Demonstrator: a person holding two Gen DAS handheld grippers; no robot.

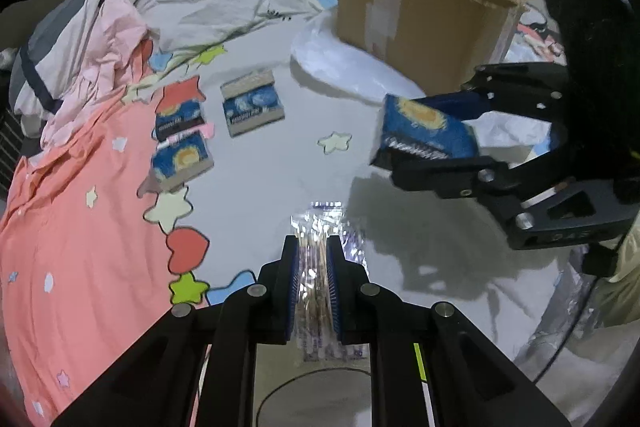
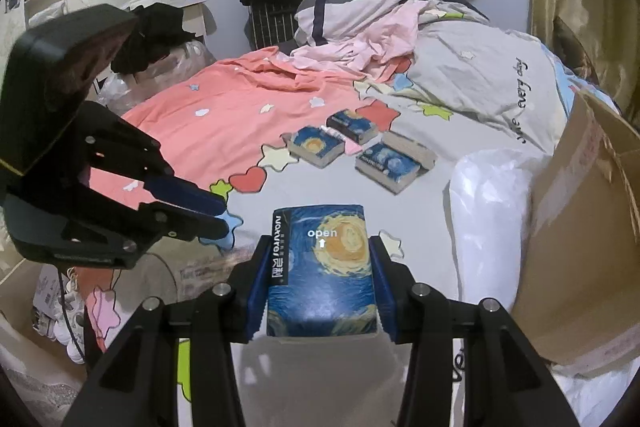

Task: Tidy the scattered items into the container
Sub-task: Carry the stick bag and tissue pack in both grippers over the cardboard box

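1. Your left black two-finger gripper (image 1: 313,283) has its blue-padded jaws nearly together, pinching one thin, clear crinkly plastic packet (image 1: 318,227) of slim sticks; the packet stands up between the pads.
2. Your right black two-finger gripper (image 2: 320,281) is partly open and clamped on one blue tissue pack printed with a swirling yellow sun (image 2: 322,271); the word "open" and an arrow show on its top face.
3. From the left wrist view, that same gripper and pack sit to the right, raised above the bed.
4. Three more blue-and-yellow tissue packs lie loose on the bed, farther away: one (image 2: 316,147) on the left, one (image 2: 354,125) just behind it, and one (image 2: 390,163) to the right, near the others.
5. One large brown cardboard box (image 2: 576,227) stands at the right edge of the bed, its flaps up.
6. One white plastic bag (image 2: 488,207) lies just beside the box, on its left.
7. The bedsheet (image 2: 192,115) is coral on the left and pale grey on the right, dotted with stars and hearts.
8. A rumpled heap of quilts (image 2: 400,39) lies at the far end.
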